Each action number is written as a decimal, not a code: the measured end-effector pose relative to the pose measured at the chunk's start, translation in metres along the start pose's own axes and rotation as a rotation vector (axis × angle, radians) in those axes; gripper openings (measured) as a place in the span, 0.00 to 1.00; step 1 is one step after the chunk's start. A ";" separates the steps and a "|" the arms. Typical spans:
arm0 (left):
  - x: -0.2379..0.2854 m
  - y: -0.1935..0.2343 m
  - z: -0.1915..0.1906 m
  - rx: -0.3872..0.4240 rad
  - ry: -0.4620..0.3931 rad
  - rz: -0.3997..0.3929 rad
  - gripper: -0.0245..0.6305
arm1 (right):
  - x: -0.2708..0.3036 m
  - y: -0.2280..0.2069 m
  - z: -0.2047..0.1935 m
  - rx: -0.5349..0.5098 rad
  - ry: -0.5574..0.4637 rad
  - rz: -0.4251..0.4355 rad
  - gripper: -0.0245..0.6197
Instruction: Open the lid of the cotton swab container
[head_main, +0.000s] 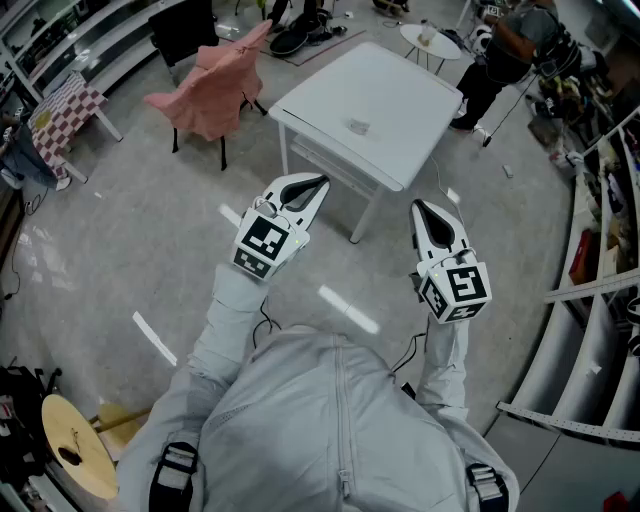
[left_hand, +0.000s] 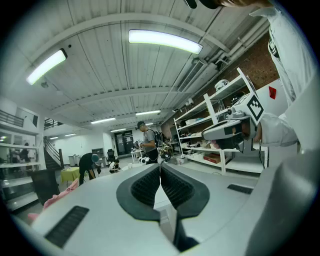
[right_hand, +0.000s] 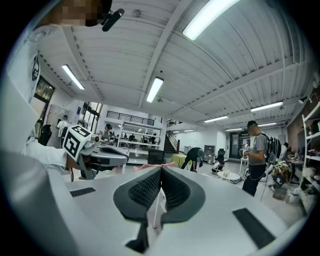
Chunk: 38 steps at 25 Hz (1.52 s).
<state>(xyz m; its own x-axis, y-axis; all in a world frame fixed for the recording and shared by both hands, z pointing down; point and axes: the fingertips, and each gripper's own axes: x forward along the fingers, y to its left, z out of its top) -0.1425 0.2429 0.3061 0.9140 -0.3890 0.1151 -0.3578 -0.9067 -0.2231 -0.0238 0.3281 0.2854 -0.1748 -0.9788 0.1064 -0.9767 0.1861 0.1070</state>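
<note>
**A:** Open workshop hall with a grey floor (head_main: 110, 240). The white table (head_main: 400, 95) stands ahead of us, and the floor on its near side is bare.

**B:** Fingers?

**A:** Both pairs are pressed together, tip to tip, with nothing between them. The left gripper (head_main: 320, 184) and right gripper (head_main: 418, 205) are held short of the table's near edge, well apart from each other. We judge this a carrying posture: closed jaws snag nothing on the approach.

**B:** And the cotton swab container (head_main: 358, 125)?

**A:** It is on the table top, near the front edge and untouched. It is too small for us to read its lid or hinge.

**B:** Room to move?

**A:** The table's near corner is free. The pink-draped chair (head_main: 215, 85) sits to the table's left, off our line. Shelving (head_main: 600, 300) crowds the table's right side, so we expect wider swings to be safer on the left. A person (head_main: 505, 50) stands beyond the table's far corner.
</note>
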 end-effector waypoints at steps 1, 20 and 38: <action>0.001 0.001 -0.001 -0.001 0.000 0.000 0.07 | 0.001 -0.001 0.000 -0.003 0.001 -0.002 0.09; -0.030 0.039 -0.033 -0.036 0.008 -0.031 0.07 | 0.034 0.032 -0.003 0.089 -0.015 -0.050 0.09; -0.050 0.094 -0.058 -0.068 0.022 -0.037 0.07 | 0.083 0.067 -0.001 0.094 -0.003 -0.072 0.09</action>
<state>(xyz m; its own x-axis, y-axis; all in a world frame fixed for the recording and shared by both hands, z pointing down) -0.2328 0.1675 0.3356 0.9228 -0.3574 0.1437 -0.3363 -0.9294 -0.1518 -0.1034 0.2595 0.3021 -0.1043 -0.9897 0.0983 -0.9940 0.1069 0.0213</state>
